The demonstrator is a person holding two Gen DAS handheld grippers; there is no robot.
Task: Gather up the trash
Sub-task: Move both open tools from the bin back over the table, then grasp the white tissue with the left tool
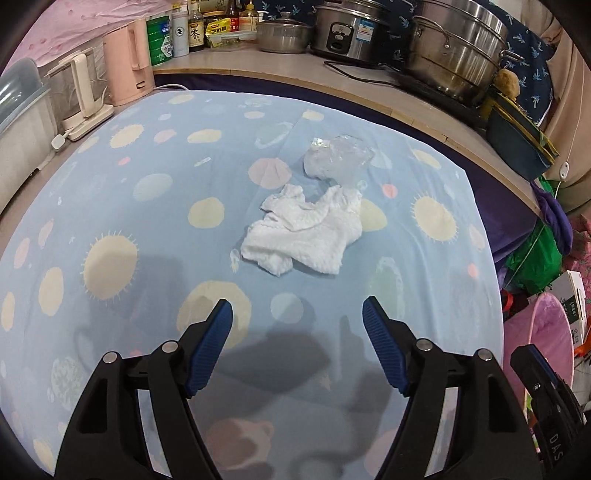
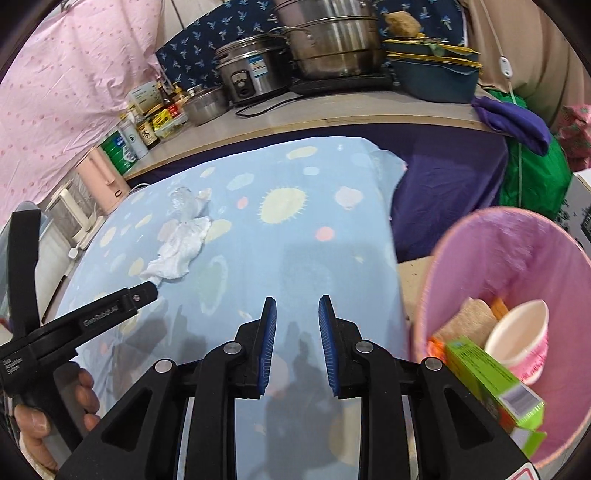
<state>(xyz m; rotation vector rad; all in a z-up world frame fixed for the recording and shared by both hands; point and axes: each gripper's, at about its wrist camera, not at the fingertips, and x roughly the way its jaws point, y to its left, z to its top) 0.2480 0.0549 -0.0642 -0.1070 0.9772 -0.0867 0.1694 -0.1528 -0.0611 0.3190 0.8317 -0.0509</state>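
A crumpled white tissue (image 1: 306,236) lies in the middle of the blue patterned tablecloth (image 1: 122,206), touching a wad of clear plastic wrap (image 1: 336,158) just behind it. My left gripper (image 1: 296,304) hovers short of the tissue, open wide with nothing between its pads. The right wrist view shows the same tissue (image 2: 177,247) and wrap (image 2: 183,203) far to the left. My right gripper (image 2: 297,301) is over bare cloth, its jaws a narrow gap apart and empty. A pink trash bin (image 2: 517,258) stands at the table's right edge, holding a paper cup (image 2: 521,336) and a green box (image 2: 491,380).
Along the back counter stand a rice cooker (image 1: 347,29), steel pots (image 1: 458,55), bottles (image 1: 195,29) and a blue basin (image 1: 517,144). A pink flask (image 1: 127,62) and a kettle (image 1: 79,96) sit at the far left. A hand (image 2: 37,417) grips the left tool's handle.
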